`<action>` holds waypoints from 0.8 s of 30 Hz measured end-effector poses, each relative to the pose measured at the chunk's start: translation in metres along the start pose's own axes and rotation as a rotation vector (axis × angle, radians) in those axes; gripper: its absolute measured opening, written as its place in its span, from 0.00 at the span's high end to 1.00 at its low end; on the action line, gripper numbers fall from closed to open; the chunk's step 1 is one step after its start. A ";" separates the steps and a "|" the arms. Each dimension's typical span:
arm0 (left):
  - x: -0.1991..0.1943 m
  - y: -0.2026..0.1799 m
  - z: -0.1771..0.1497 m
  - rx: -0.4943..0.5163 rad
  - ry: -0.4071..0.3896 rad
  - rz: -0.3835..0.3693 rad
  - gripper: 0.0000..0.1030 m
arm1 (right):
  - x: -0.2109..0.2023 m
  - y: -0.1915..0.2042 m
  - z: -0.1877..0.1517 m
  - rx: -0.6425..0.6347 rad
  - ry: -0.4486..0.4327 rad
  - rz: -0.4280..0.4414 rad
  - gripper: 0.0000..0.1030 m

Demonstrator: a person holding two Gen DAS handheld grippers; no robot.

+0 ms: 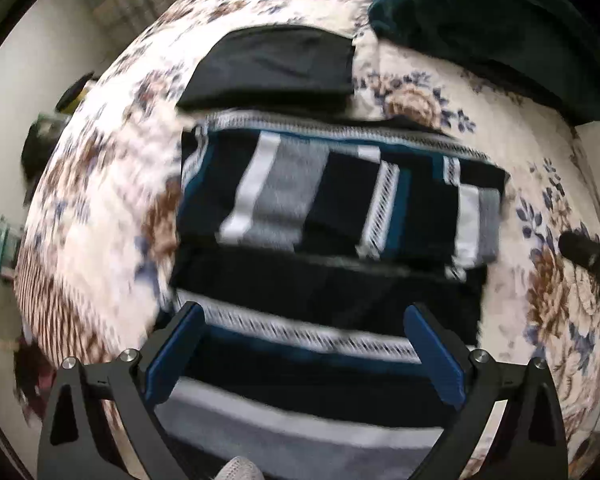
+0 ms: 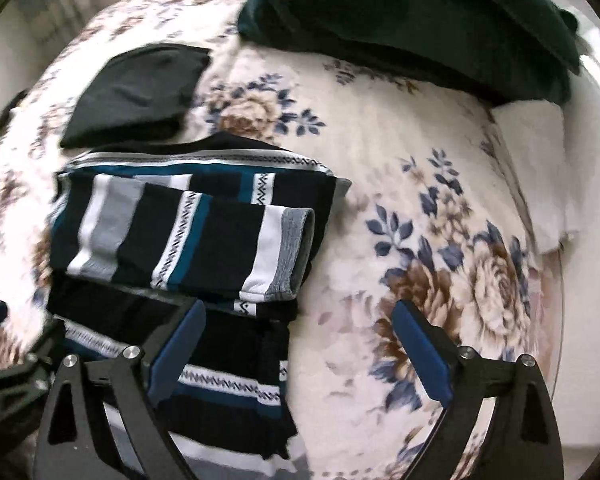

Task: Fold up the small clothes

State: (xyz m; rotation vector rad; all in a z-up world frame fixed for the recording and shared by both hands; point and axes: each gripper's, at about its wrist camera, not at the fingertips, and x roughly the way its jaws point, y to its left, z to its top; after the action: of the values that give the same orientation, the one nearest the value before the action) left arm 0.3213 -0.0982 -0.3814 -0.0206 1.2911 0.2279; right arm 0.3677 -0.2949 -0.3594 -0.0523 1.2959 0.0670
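Striped knitwear in black, white, grey and teal, a small sweater [image 2: 188, 236], lies flat on a floral bed blanket [image 2: 420, 208], both sleeves drawn across its chest so the garment forms a narrow block ready for its next fold; it sits toward the left side of the bed as the right wrist view shows it, with its hem end nearest the cameras. Left tongs [image 1: 304, 356] hang above that hem end, blue pads spread wide with nothing between them but the cloth far below. Right tongs [image 2: 298, 350] stand likewise spread, one pad over the sweater's right edge and the other over bare blanket, gripping nothing; the folded right sleeve rests where it was laid, its grey cuff pointing toward the blanket. Both pairs point steeply down, a stance that suits dropping onto the hem corners, which looks to be the step now due: lifting the lower end up over the sleeves. Beyond the collar, just touching or nearly so, a black folded garment [image 2: 136, 96] lies finished, and a dark green blanket [image 2: 420, 20] is heaped at the far edge, well clear of the work
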 end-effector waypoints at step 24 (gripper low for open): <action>0.107 -0.169 -0.217 0.086 0.376 0.050 0.02 | 0.140 -0.141 0.016 0.046 0.332 0.297 0.06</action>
State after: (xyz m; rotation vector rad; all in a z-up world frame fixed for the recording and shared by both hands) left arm 0.1728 -0.2778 -0.5631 0.0444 1.6768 0.2174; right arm 0.4318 -0.4309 -0.4892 0.1755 1.6291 0.2923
